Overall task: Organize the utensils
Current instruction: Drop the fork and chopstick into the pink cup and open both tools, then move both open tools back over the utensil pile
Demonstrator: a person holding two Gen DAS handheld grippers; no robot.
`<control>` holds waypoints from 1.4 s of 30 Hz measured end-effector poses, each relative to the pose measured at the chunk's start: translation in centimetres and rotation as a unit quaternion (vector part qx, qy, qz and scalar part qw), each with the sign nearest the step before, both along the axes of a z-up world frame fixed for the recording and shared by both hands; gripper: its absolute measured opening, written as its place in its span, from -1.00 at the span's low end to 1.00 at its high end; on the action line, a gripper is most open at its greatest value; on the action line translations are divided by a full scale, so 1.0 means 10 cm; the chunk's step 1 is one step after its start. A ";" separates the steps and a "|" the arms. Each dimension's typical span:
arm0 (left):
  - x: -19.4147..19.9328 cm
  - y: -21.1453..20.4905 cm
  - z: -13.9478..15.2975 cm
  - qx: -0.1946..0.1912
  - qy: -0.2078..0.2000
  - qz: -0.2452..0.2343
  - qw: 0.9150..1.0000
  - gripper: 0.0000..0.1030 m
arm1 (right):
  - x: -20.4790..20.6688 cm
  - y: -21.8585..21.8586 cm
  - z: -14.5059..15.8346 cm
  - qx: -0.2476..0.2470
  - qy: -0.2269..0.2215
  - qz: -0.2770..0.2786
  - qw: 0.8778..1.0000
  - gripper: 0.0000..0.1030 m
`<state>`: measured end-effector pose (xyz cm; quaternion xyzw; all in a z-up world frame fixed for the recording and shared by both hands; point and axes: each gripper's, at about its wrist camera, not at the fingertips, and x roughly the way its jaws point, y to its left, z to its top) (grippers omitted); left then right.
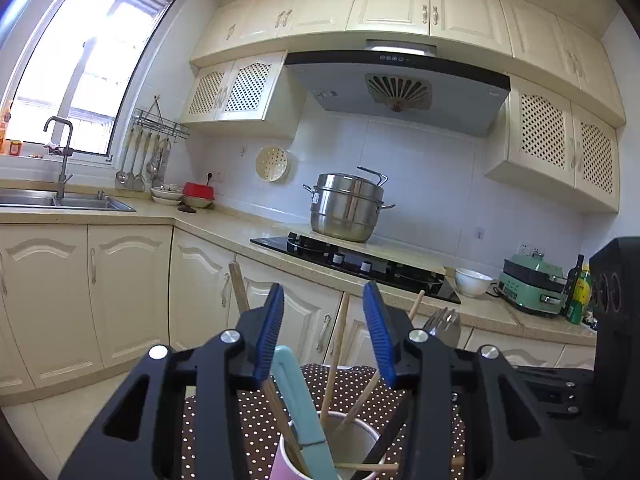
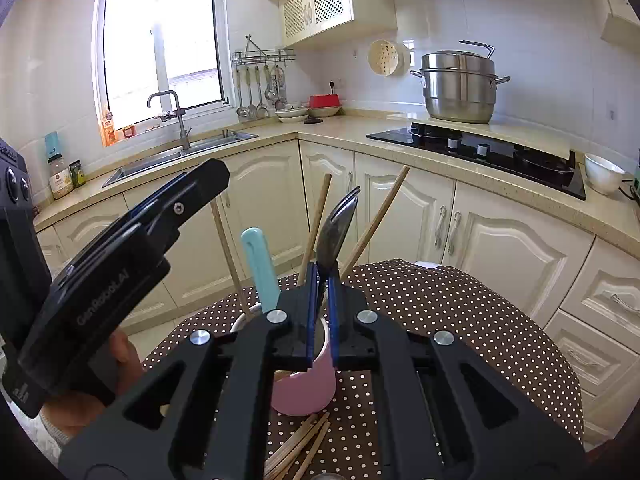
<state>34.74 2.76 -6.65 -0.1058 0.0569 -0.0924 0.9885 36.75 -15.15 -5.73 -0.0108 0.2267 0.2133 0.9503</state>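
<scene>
Right hand-held gripper (image 2: 322, 280) is clamped on a metal fork (image 2: 334, 232) over the pink cup (image 2: 304, 388), left hand-held gripper (image 1: 324, 312) at nine o'clock is apart and empty, and a bump could tip the full cup.

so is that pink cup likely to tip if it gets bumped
Probably yes. The pink cup is narrow and holds tall chopsticks and a light blue utensil leaning outward, so it looks top-heavy. The polka-dot cloth under it may also slide or bunch.
</scene>
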 end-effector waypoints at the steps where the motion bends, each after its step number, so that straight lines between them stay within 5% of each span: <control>1: -0.02 -0.01 0.01 0.003 0.001 0.000 1.000 -0.17 | 0.00 0.00 0.00 0.000 0.001 0.000 1.000 -0.89; 17: -0.17 0.03 0.06 0.014 0.044 -0.012 0.999 0.01 | -0.03 -0.09 0.02 0.022 0.022 -0.014 0.999 -0.85; 23: -0.34 0.04 0.14 0.017 0.044 -0.012 0.999 0.07 | -0.11 -0.16 0.11 0.041 0.020 -0.021 0.999 -0.49; 26: -0.43 0.04 0.20 0.017 0.042 -0.012 0.999 0.09 | -0.20 -0.20 0.18 0.052 0.011 -0.025 0.998 -0.02; 34: -0.71 0.03 0.30 0.022 0.052 -0.020 0.998 0.17 | -0.50 -0.34 0.38 0.066 -0.013 -0.038 0.997 0.01; 42: -0.87 -0.03 0.09 0.044 0.143 -0.059 0.987 0.22 | -0.81 -0.54 0.22 0.055 0.003 -0.052 0.997 0.06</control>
